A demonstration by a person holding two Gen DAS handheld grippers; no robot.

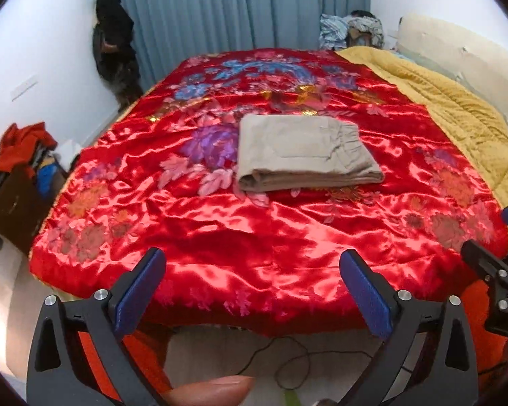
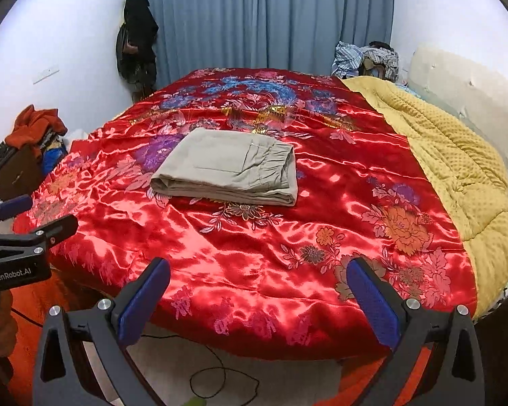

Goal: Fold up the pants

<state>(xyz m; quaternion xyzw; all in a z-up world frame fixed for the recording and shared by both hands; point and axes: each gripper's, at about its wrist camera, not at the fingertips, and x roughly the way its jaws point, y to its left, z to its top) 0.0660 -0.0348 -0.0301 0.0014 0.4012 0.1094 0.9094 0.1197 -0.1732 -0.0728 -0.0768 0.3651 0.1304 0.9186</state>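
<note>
Pants (image 1: pixel 304 152): beige woven cloth, folded into a flat layered rectangle, elastic waistband at 3 o'clock; lying mid-bed on a glossy red satin bedspread (image 1: pixel 220 253) with floral embroidery. Mustard quilted blanket (image 1: pixel 457 108) along the bed's 3 o'clock edge. Left gripper (image 1: pixel 252 264): blue-padded fingers spread wide, empty, at the bed's 6 o'clock edge. Right gripper (image 2: pixel 257 274): likewise spread, empty.

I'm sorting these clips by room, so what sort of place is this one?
Most likely a home bedroom: a bed under a red floral satin cover with a yellow quilt beside it, blue curtains behind, and folded beige pants lying on the cover.
</note>
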